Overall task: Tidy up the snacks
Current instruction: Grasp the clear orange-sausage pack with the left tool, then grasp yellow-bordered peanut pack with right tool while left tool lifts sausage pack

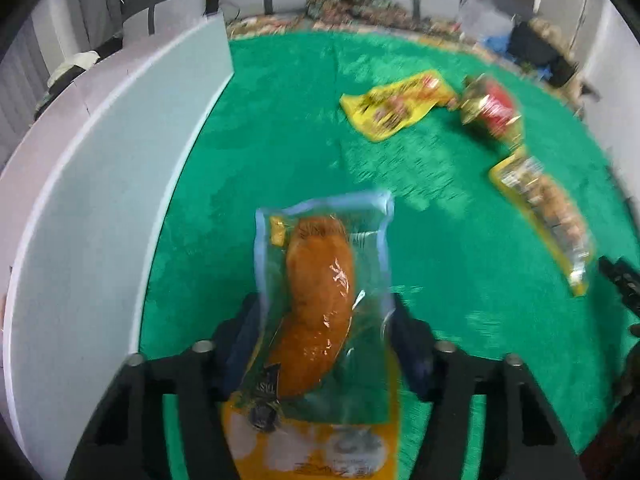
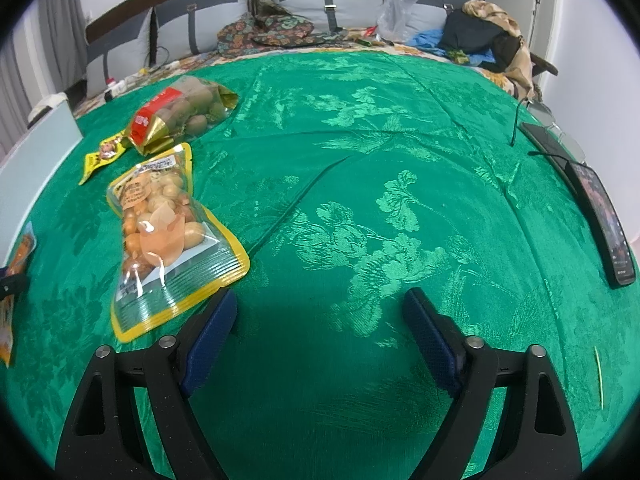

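Note:
My left gripper (image 1: pixel 324 304) is shut on a clear packet (image 1: pixel 320 280) holding an orange-brown drumstick, its pads pressing both side edges. The packet looks sharp while the green cloth (image 1: pixel 280 120) behind is blurred. Further right lie a flat yellow packet (image 1: pixel 394 106), a red and gold bag (image 1: pixel 492 110) and a yellow-edged pouch (image 1: pixel 548 220) of small eggs. In the right wrist view the right gripper (image 2: pixel 320 300) stands open over bare cloth, with the egg pouch (image 2: pixel 168 236) just left of its left finger. The drumstick packet (image 2: pixel 22 252) shows at the far left edge.
A white board or box wall (image 1: pixel 100 184) rises along the left side. A phone (image 2: pixel 604 216) and a second dark device (image 2: pixel 548 140) lie at the right edge of the cloth. Pillows, clothes and a plastic bag (image 2: pixel 396 8) pile up at the back.

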`<state>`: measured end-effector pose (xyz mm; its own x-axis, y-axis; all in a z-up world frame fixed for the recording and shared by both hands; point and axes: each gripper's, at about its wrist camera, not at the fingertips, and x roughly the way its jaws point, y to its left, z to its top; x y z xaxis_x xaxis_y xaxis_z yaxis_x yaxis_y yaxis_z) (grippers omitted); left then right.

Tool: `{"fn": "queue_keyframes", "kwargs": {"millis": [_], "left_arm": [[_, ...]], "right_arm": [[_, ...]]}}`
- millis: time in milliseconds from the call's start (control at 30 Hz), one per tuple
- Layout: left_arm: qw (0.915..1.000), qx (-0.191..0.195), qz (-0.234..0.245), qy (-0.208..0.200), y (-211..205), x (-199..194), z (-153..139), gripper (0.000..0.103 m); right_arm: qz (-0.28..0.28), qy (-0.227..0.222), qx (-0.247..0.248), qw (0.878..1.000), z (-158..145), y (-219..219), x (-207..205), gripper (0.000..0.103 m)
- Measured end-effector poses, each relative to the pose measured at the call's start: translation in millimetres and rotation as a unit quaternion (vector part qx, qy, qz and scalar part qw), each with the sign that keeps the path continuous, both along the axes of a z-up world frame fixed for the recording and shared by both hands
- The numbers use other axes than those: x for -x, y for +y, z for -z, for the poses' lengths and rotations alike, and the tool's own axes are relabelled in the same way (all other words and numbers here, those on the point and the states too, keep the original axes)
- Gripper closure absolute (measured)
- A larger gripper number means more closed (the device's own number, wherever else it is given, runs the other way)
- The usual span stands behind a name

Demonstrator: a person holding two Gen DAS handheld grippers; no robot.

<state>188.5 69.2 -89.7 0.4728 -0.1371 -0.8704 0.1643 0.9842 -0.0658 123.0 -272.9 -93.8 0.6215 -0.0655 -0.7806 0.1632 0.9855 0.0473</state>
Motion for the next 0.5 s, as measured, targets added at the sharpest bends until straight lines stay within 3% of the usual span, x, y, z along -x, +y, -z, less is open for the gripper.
{"fn": "queue_keyframes", "kwargs": {"millis": [100,233,367,433,500], "left_arm": [[0.9993,0.035,-0.013,0.003,6.4,7.1,1.1,0.055],[0.9996,0.025,-0.008,-0.006,1.0,10.2,0.7,0.052],[0.9995,0.022,-0.011,0.019,5.1,4.4,9.1,0.025],[0.9992,0.024,-0.013,0.029,8.5,5.9,15.0,0.021],[0.9995,0.006,-0.001,0.031,3.4,7.3,18.9,0.004]], "right_arm": [[-0.001,-0.024,-0.043,0.999,-19.8,-3.6,13.1,0.016],[-0.126,-0.003,-0.007,0.992,-49.9,49.4,-27.8,0.016],[-0.195,0.048,0.053,0.978,-46.9,96.6,-79.2,0.016],[-0.213,0.082,0.079,0.97,-34.5,111.6,-96.7,0.016],[-0.224,0.12,0.093,0.963,-18.7,120.6,-106.5,0.016]]}}
